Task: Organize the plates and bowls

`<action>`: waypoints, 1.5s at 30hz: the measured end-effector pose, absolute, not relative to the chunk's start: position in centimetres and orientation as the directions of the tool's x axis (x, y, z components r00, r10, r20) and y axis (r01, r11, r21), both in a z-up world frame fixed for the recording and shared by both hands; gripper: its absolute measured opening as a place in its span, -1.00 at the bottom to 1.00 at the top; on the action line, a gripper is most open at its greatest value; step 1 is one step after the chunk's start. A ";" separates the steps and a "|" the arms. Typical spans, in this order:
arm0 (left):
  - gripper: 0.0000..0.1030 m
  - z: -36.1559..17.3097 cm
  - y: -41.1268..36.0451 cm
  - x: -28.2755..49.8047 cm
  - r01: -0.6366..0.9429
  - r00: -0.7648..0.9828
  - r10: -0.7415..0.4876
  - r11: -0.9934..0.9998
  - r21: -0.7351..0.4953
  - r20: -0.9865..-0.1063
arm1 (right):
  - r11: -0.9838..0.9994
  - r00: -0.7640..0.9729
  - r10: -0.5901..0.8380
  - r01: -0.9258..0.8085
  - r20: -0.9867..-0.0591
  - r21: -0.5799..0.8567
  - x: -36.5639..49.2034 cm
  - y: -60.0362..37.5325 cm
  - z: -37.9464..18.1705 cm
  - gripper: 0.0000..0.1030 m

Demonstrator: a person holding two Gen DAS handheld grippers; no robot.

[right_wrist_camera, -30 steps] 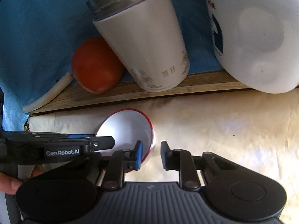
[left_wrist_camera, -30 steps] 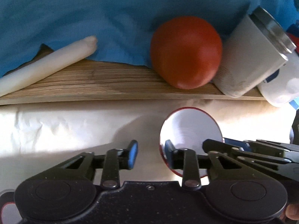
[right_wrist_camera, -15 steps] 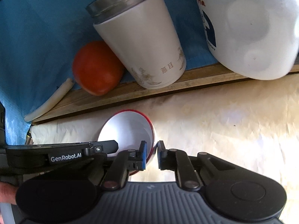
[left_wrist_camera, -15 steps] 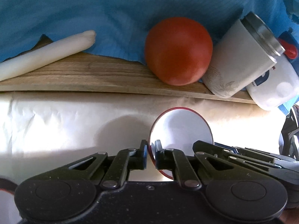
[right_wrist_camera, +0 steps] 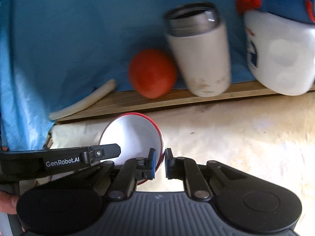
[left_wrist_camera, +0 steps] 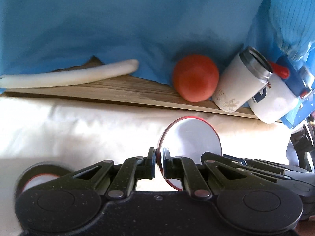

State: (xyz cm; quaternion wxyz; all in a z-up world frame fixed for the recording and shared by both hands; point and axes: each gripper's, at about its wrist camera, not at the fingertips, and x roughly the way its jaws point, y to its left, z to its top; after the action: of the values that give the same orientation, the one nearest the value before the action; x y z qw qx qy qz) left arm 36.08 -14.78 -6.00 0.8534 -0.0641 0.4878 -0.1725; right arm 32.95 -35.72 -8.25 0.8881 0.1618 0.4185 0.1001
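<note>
Left wrist: bowl (left_wrist_camera: 194,137) rim between tool (left_wrist_camera: 159,160) pads.

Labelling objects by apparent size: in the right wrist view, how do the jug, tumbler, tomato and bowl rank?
Largest to smallest as they look:
1. jug, cut off by the frame
2. tumbler
3. bowl, nearest and partly hidden, so its rank is unsure
4. tomato

- From my left wrist view, the bowl (left_wrist_camera: 190,139) sits at 6 o'clock, its rim pinched by the left gripper (left_wrist_camera: 159,157).
- The right gripper (right_wrist_camera: 159,160) grips the opposite rim.
- Behind the bowl, at 12 o'clock, the wooden board (left_wrist_camera: 126,90) carries a round fruit (left_wrist_camera: 195,77).
- A long stick (left_wrist_camera: 69,76) lies at 10 o'clock on the board.
- The tumbler (left_wrist_camera: 243,83) stands at 2 o'clock, touching the fruit; the jug (left_wrist_camera: 273,102) stands beside it, further right.
- A cloth (left_wrist_camera: 118,29) hangs behind everything.
</note>
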 end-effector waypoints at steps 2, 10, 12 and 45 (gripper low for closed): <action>-0.88 -5.5 -13.6 35.3 0.211 0.481 -0.347 0.937 -0.278 -0.805 | 0.928 0.626 0.328 -0.072 -0.707 0.367 32.6 -34.6 -7.7 -0.81; -0.89 -4.1 -7.8 32.5 0.102 0.530 -0.285 0.956 -0.274 -0.799 | 0.912 0.588 0.407 -0.217 -0.699 0.348 31.9 -28.4 -6.0 -0.81; -0.89 -3.9 -6.3 31.9 0.074 0.538 -0.265 0.961 -0.268 -0.800 | 0.903 0.572 0.428 -0.254 -0.699 0.345 31.9 -26.7 -5.8 -0.81; -0.87 -7.8 -0.2 30.8 -0.048 0.456 -0.173 0.975 -0.218 -0.873 | 0.892 0.397 0.422 -0.345 -0.815 0.293 33.6 -18.1 -8.1 -0.78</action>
State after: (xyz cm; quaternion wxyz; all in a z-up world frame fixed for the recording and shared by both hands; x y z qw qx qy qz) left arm 30.82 -0.15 -7.75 0.8467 -0.1061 0.5200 -0.0369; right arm 33.61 -18.14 -8.15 0.8350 0.0384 0.4987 0.2296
